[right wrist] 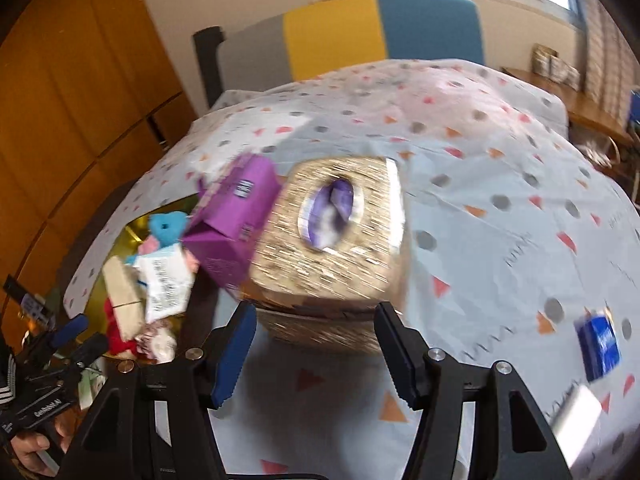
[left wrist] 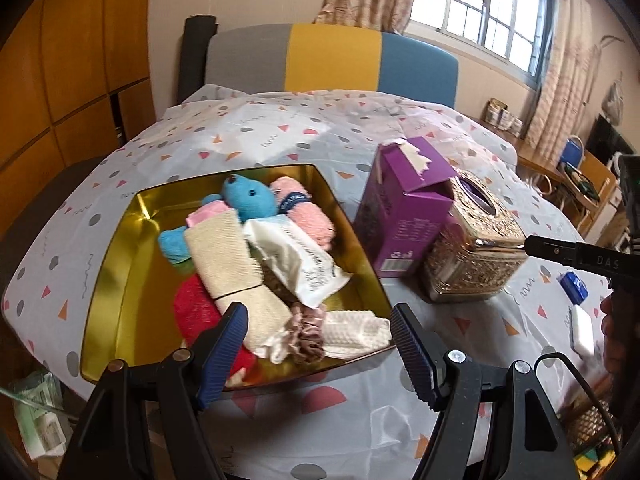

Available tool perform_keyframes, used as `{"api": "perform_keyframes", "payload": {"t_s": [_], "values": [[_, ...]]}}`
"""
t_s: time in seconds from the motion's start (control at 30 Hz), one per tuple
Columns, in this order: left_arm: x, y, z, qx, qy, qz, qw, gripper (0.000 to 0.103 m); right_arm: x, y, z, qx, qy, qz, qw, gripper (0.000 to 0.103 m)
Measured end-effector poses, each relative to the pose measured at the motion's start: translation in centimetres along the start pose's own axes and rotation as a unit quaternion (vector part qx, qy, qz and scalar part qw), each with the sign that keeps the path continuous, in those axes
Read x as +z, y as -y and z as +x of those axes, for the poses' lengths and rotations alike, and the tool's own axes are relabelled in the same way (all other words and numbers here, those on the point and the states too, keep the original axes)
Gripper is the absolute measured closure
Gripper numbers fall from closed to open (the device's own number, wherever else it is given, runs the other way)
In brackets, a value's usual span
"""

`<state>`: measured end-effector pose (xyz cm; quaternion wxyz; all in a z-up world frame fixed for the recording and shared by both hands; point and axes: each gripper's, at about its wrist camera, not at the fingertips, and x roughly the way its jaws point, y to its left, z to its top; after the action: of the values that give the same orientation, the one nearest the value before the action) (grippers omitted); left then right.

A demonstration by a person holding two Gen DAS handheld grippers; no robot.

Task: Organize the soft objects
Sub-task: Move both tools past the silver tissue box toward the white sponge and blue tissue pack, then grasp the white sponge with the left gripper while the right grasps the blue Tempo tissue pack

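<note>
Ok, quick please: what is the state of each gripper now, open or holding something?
Left gripper: open, holding nothing, above the gold metal tin.
Right gripper: open, holding nothing, before the ornate gold tissue box.

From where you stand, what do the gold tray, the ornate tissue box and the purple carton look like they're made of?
Gold tray: probably thin metal, polished; its walls mirror the items inside.
Ornate tissue box: embossed gold surface with bright glints, so metal or metallic-coated plastic; I cannot tell which.
Purple carton: printed cardboard, matte, with a torn flap showing a pale inner layer.
</note>
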<state>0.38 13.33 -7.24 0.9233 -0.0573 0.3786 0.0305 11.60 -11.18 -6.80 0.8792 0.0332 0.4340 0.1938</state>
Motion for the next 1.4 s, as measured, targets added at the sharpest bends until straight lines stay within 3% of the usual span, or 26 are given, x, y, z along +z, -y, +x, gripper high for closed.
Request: {"api": "perform_keyframes", "payload": {"t_s": [0.57,0.8,1.2,1.4], "values": [[0.2,4.0,1.1,-0.044,-0.013,0.05,0.9977,0.029,-2.5,9.7,-4.5,-0.083,0.017,0.108,0.991,0.041],[0.2,7.4,1.8,-0.076,-0.024,0.094,0.9924,0.029,-3.7,15.5,-7.8,-0.124,0.036,0.198,0.972,0.041],[0.6,14.0,2.9,-0.126,-0.038,0.165,0.9775,0.029,-6.0,20.7,-12.0,-0.157,0.084,0.259,0.949,0.041],[1.1,19.8,3.7,-0.178,-0.042,0.213,0.9598,0.029,-7.0,21.8,-13.5,-0.156,0.106,0.275,0.943,0.041]]}}
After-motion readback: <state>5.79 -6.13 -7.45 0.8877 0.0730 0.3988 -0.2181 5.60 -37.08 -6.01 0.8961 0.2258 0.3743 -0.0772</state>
